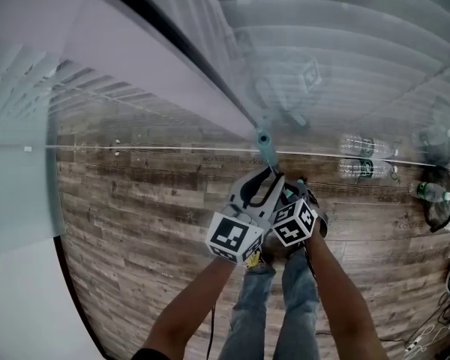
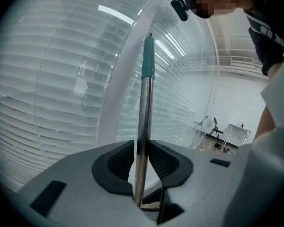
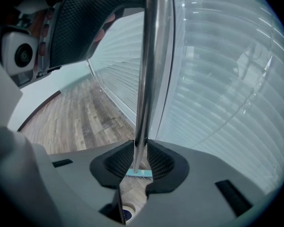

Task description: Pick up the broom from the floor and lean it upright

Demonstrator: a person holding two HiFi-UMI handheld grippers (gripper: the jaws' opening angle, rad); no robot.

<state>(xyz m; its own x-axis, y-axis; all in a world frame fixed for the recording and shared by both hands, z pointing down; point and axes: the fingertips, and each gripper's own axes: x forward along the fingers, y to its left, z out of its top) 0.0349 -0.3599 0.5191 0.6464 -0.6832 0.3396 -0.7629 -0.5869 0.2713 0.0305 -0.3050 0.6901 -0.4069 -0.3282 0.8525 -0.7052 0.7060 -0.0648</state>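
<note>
Left tongs (image 2: 141, 149), right tongs (image 3: 140, 146) both clamped on broom (image 2: 145, 108); I worried it'd skid on slick floor (image 3: 75, 112) once released.

Light: bright, even daylight through white blinds (image 2: 52, 93)
Glare: pale streaks on the glass (image 2: 114, 14)
Edges: fisheye bending, dark vignetted corners
Sharpness: head view hazy

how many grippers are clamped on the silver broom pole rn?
2. The left gripper holds the silver metal broom pole below its teal tip; the right gripper holds it just under the left, nearer the floor.
</note>
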